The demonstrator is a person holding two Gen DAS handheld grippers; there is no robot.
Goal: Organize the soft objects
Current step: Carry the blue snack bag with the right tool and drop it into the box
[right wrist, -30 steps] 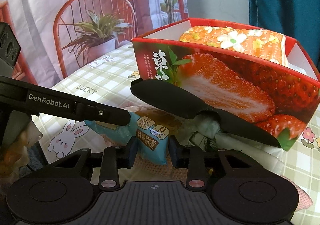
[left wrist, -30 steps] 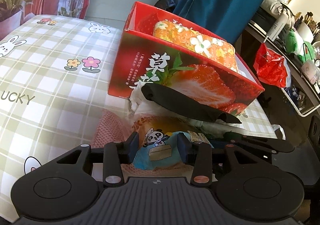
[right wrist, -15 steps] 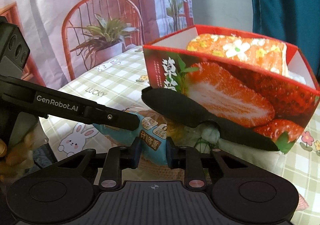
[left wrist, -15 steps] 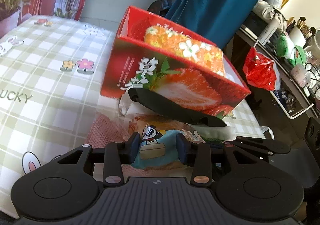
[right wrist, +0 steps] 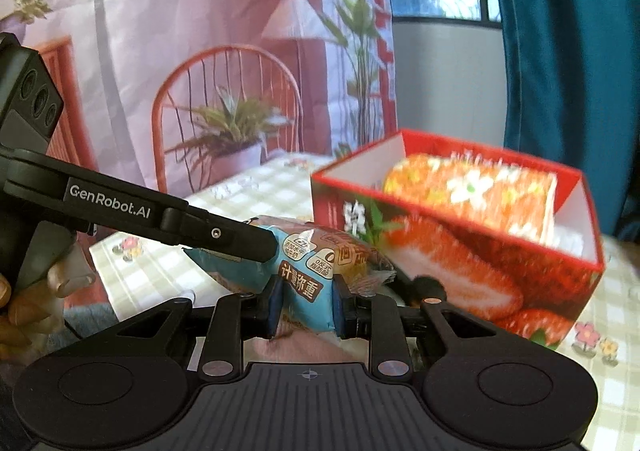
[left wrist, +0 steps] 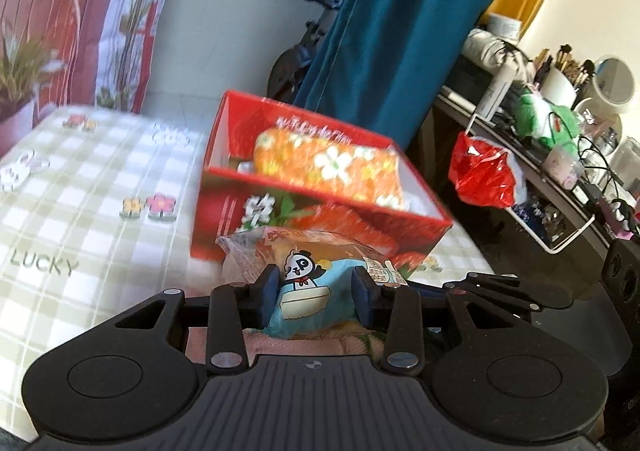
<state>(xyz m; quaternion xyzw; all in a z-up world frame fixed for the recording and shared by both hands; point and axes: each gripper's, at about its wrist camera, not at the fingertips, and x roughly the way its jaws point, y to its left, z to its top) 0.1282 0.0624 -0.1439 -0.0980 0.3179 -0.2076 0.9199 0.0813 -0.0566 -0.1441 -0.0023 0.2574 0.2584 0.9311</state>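
Here both your left gripper (left wrist: 315, 293) and right gripper (right wrist: 306, 305) clench the blue plastic-wrapped bread packet (left wrist: 308, 283), lifted before the red strawberry-printed cardboard box (left wrist: 320, 187) holding an orange floral cushion (left wrist: 332, 167).

A home room: a teal curtain (left wrist: 380, 31), a cluttered shelf with makeup brushes (left wrist: 560, 63), a round mirror (left wrist: 614, 79).

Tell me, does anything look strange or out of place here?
Nothing looks damaged or spilled. One oddity: both the left gripper and the right gripper clamp the same bread packet, in front of the strawberry box.
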